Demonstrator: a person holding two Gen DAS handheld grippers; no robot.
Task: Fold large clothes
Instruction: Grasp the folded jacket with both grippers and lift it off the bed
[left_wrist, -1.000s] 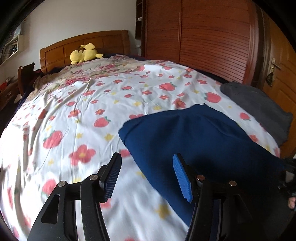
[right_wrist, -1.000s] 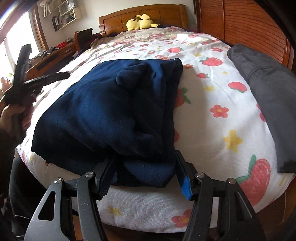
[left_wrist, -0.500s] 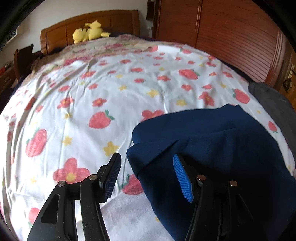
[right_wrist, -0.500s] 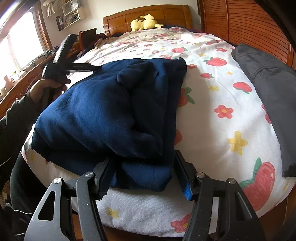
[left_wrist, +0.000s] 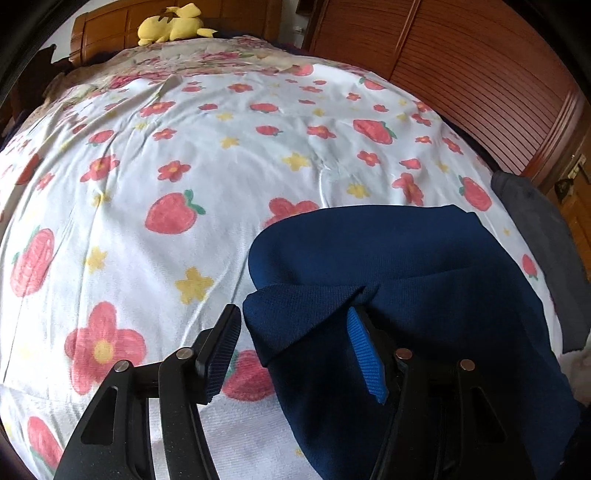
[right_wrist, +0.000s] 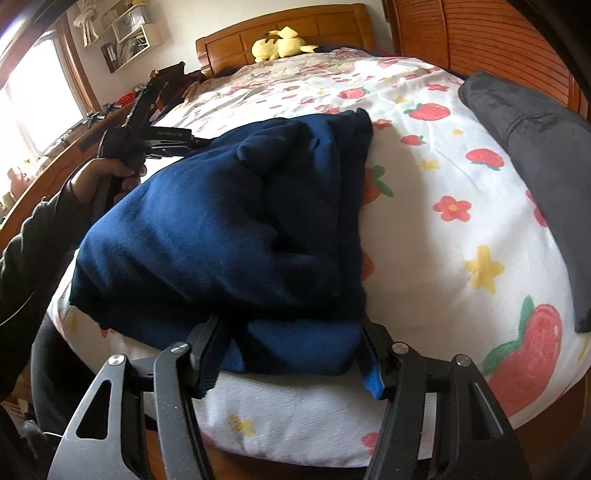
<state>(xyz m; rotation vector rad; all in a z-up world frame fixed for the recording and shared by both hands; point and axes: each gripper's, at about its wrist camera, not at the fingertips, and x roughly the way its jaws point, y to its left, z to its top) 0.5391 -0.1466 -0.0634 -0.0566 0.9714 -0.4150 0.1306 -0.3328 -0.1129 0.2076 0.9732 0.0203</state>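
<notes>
left gripper low over the bed, fingers spread wide, a folded corner of the navy garment lying between them, blue pad of one finger against the cloth, other finger over the sheet; nothing pinched. seen from the right wrist, left gripper gripped in a bare hand with a dark sleeve behind, tips level at the garment's far side. right gripper level at the near mattress edge, fingers parted around the thick folded hem of the navy garment, cloth filling the gap; whether squeezed or only straddled, cannot tell.

compared with a second ago: left gripper closer to the garment, corner then ahead of the fingers, now between them; right gripper in the same place on the hem.

navy garment soft, fleecy, bunched in thick layers near the foot of the bed. white sheet with red strawberries, red flowers, yellow stars, lightly creased. grey garment flat along the bed's right side. yellow plush toy by the wooden headboard. slatted wooden wardrobe doors beyond.
</notes>
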